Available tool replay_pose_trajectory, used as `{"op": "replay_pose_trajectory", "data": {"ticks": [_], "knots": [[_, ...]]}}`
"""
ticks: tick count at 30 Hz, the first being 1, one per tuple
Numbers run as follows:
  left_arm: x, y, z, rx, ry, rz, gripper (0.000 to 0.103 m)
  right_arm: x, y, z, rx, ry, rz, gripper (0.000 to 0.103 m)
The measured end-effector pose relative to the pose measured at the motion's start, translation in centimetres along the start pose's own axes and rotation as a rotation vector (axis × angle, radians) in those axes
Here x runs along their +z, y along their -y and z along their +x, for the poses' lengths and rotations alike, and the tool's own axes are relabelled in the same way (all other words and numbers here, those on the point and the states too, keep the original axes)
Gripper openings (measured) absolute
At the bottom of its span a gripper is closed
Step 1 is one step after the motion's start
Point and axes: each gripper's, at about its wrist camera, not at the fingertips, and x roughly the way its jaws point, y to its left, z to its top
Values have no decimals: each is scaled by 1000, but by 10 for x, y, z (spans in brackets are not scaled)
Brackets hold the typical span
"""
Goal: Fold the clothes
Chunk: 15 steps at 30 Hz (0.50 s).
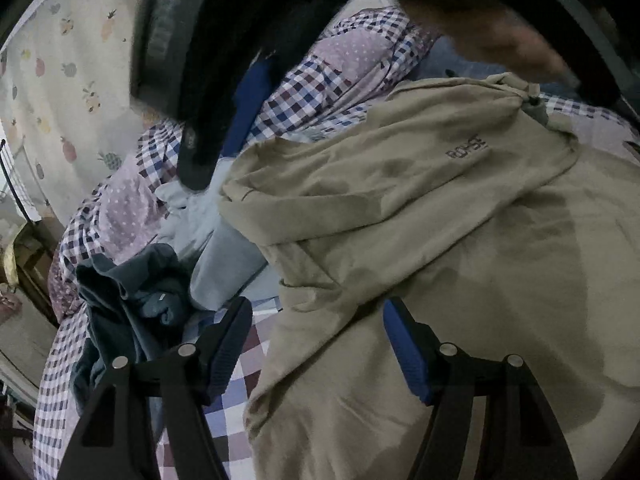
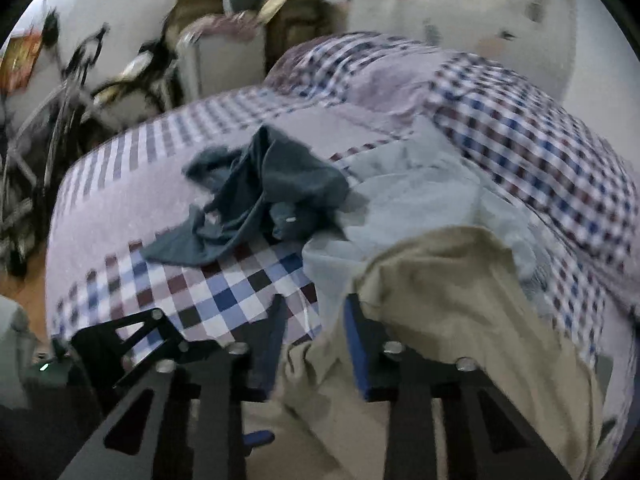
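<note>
Two grippers work on the bed (image 2: 224, 292): the left gripper (image 1: 316, 350) waits with fingers apart over the tan jacket (image 1: 460, 248), while the right gripper (image 2: 316, 344) has tan cloth between its fingers, probably to fold it.

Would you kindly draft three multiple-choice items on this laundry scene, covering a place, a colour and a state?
1. Where does the dark teal garment lie?
A. on the checked bedspread
B. on the floor
C. on a chair

2. What colour is the jacket nearest the cameras?
A. red
B. khaki
C. black

3. How is the left hand-held gripper?
A. shut on a sock
B. out of view
C. open

Answers: 1 A, it rests crumpled on the checks; 2 B, its cloth is beige-tan; 3 C, a wide gap separates its fingers.
</note>
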Motion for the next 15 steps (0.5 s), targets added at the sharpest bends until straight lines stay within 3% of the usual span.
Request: {"op": "replay_pose_trajectory", "data": {"ticks": [5, 8, 10, 12, 15], "knots": [[-5, 1, 5, 3, -21, 20, 61, 14, -5, 40, -72, -73, -71, 21], [-5, 0, 8, 11, -31, 14, 50, 19, -1, 56, -117, -109, -69, 21], [-4, -2, 10, 12, -41, 2, 44, 20, 1, 67, -129, -143, -74, 12], [-5, -5, 15, 14, -56, -12, 26, 21, 2, 76, -149, -179, -82, 5], [-6, -12, 20, 21, -76, -41, 2, 26, 13, 67, -109, -145, -32, 2]]}}
